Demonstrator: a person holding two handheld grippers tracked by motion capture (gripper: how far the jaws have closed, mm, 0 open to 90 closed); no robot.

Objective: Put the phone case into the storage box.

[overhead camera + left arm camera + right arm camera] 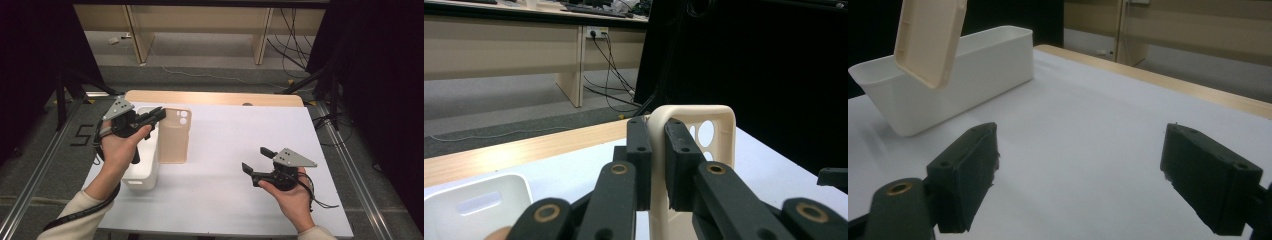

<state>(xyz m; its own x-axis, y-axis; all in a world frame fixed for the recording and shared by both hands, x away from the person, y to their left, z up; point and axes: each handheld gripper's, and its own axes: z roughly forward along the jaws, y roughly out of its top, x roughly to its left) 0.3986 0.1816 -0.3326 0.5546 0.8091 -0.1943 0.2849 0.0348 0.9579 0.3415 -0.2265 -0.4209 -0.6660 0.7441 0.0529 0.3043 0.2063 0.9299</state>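
left tongs (656, 165) pinching phone case (694, 130) rim, above white bin (145, 165) | right tongs (256, 161) spread, well apart from case

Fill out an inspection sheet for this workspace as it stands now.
Surface: white table, wooden strip along the far edge.
Job's things: beige phone case held off the table beside the white bin; bin looks empty where visible.
Clutter: nothing seen.
Grippers: left gripper clamped on the phone case's edge; right gripper open, holding nothing, above the table.
Cables: one trails from each gripper; more lie on the floor behind.
Surroundings: wooden desks, grey floor, dark curtains at both sides.
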